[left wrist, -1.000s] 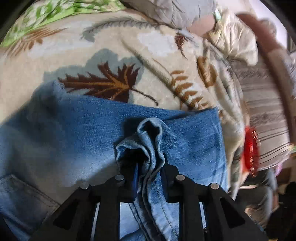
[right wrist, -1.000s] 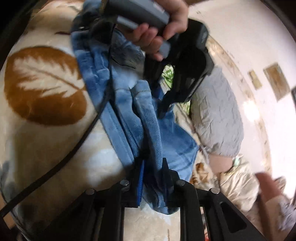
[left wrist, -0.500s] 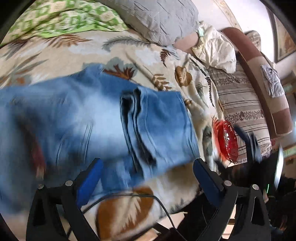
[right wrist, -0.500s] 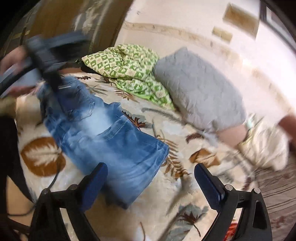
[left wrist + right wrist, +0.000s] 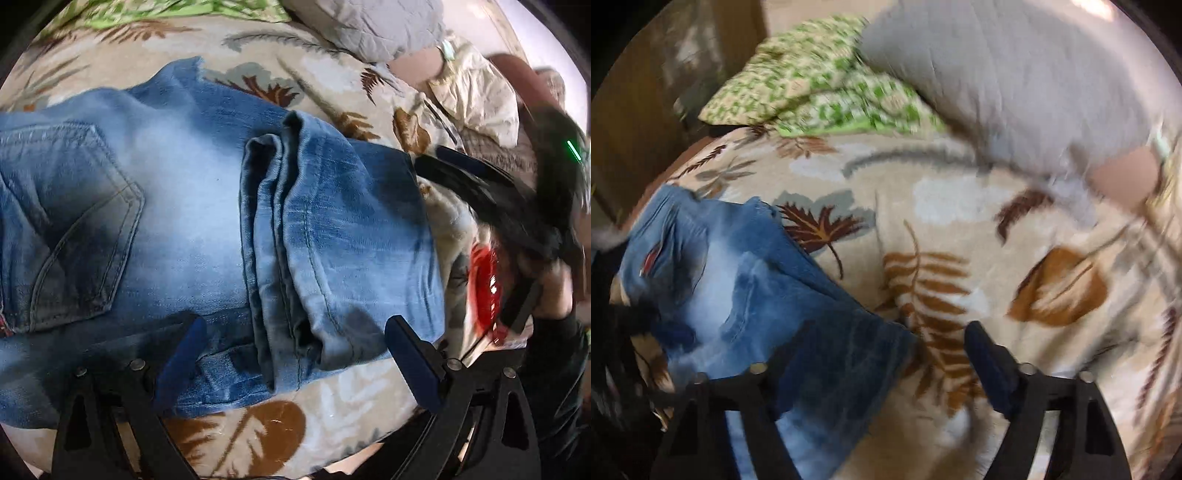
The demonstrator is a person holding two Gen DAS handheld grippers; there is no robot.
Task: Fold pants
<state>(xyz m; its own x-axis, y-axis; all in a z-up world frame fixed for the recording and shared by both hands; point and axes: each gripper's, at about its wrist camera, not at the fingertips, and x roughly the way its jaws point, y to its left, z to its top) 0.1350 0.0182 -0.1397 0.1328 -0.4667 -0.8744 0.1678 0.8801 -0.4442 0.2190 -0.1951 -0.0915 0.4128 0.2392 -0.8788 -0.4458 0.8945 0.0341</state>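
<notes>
Both my grippers have let go: 1 second ago each was clamped on a bunch of denim at the leg hems, and now my left gripper [image 5: 295, 354] hangs with its blue-padded fingers [image 5: 181, 354] spread wide and nothing between them, just above the near edge of the jeans [image 5: 184, 206]. My right gripper [image 5: 882, 354] is likewise released, fingers [image 5: 990, 362] apart over the leaf-print blanket [image 5: 960, 221], beside the folded end of the denim; that view is blurred by motion

What that means, as I judge it: the lengthwise-to-crosswise fold is laid. The leg hems [image 5: 280, 236] now lie in a stacked ridge across the seat, just right of the back pocket [image 5: 85, 221], and the bundle rests flat on the bed. Roughly 1 more fold, or only some smoothing, seems left

Beyond the jeans, toward the right edge of the left view, a red glass dish [image 5: 484, 288] sits near the other gripper; I cannot tell whether anything is in it. No other container shows. Farther back lie a grey pillow [image 5: 1015, 74] and a green patterned cloth [image 5: 820, 81], well apart from the jeans
</notes>
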